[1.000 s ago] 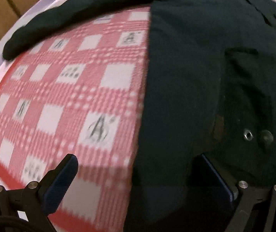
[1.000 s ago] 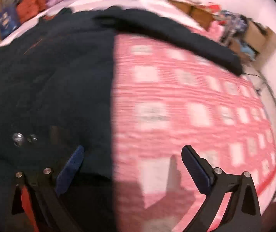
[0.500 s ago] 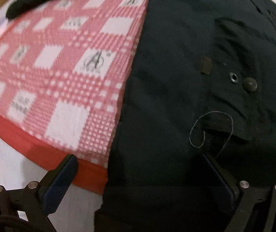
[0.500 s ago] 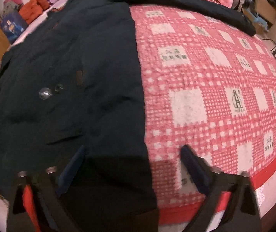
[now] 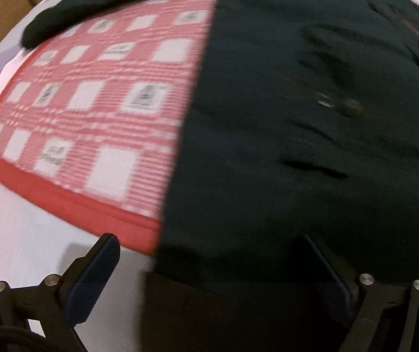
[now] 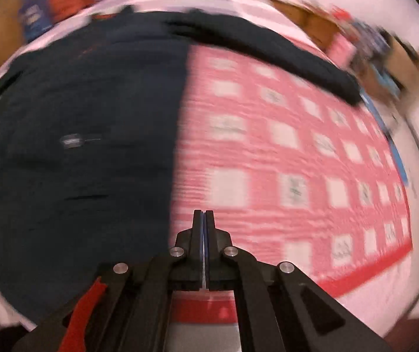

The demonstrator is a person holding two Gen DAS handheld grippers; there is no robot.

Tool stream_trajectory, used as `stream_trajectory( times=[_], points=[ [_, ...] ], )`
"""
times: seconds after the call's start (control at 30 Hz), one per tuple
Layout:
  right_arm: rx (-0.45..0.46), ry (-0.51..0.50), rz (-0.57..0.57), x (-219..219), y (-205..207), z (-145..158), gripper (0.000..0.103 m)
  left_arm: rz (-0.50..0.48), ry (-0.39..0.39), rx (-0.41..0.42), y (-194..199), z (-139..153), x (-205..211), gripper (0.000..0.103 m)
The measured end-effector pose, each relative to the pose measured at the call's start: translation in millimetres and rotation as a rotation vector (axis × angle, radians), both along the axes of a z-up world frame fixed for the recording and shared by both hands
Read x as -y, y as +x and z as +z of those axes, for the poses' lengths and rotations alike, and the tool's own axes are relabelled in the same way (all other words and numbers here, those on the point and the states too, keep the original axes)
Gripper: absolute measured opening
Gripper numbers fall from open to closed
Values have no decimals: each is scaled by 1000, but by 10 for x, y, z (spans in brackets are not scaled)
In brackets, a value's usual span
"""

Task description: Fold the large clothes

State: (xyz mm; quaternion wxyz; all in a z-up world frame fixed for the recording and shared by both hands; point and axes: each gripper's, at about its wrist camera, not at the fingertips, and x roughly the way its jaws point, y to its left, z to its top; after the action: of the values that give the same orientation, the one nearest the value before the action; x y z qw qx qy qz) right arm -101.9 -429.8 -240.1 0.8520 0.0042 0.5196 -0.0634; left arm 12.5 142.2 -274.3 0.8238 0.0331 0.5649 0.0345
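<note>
Right tool [image 6: 203,220] pressing its jaws fully together over the checked blanket [image 6: 283,152], gripping nothing, sitting just beside the garment's straight edge. Left tool [image 5: 209,264] gaping wide above the lower hem, holding nothing either.

Lying spread flat on the bed: dark garment [image 5: 312,146], one sleeve [image 6: 268,50] stretching sideways across the red-and-white checks.

Risking an empty pinch on the right, having closed off the cloth instead of on it; probably needing reopening before any fold. Risking a lopsided fold too, lifting one corner only.

Showing beyond: white sheet [image 5: 18,234] under the blanket's red border, clutter [image 6: 379,50] crowding the far corner.
</note>
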Motion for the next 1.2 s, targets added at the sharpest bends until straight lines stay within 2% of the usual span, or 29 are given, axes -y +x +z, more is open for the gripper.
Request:
stream_trajectory(
  times=[0.07, 0.13, 0.2, 0.27, 0.33, 0.37, 0.4, 0.43, 0.5, 0.57, 0.63, 0.73, 0.8, 0.87, 0.9, 0.97, 1.07, 1.2],
  points=[
    [24, 26, 73, -306, 83, -10, 0, -10, 23, -6, -105, -16, 82, 101],
    [-1, 40, 188, -708, 55, -122, 0, 18, 11, -12, -159, -30, 26, 101],
    [-34, 0, 271, -875, 44, -242, 0, 58, 32, -21, -227, -39, -124, 101],
    [4, -40, 249, -723, -98, -288, 0, 93, 65, -34, -312, -23, -302, 101],
    [-50, -107, 107, -325, -214, -394, 1, 133, 79, -51, -365, -16, -465, 101],
    [-74, -110, 56, -112, -256, -401, 2, 151, 77, -54, -384, -5, -524, 101],
    [-141, -158, -19, 107, -317, -445, 2, 163, 79, -52, -379, -2, -551, 101],
    [-178, -158, -59, 276, -356, -444, 2, 170, 82, -48, -382, 21, -554, 101],
    [-160, -161, -89, 427, -466, -349, 2, 156, 77, -32, -373, 67, -469, 101],
    [-106, -158, -45, 313, -493, -204, 2, 109, 59, -20, -363, 95, -287, 101],
    [-73, -110, 43, 29, -494, -152, 1, 62, 61, -28, -374, 64, -109, 100],
    [-74, -33, 165, -420, -410, -204, 1, 68, 58, -42, -428, 10, -84, 100],
    [-80, -39, 230, -572, -378, -266, 1, 87, 63, -53, -466, -2, -162, 100],
    [-75, -53, 227, -506, -440, -313, 2, 103, 84, -68, -524, -20, -287, 101],
    [-87, -64, 169, -318, -501, -360, 0, 108, 84, -73, -541, -22, -345, 102],
    [-78, 50, 178, -170, -471, -338, 0, 117, 82, -83, -553, -11, -440, 102],
    [-106, -34, 273, -261, -413, -285, 0, 110, 108, -87, -500, 24, -406, 101],
    [-125, -37, 229, -249, -272, -215, 0, 96, 76, -42, -329, 191, -266, 99]
  ],
)
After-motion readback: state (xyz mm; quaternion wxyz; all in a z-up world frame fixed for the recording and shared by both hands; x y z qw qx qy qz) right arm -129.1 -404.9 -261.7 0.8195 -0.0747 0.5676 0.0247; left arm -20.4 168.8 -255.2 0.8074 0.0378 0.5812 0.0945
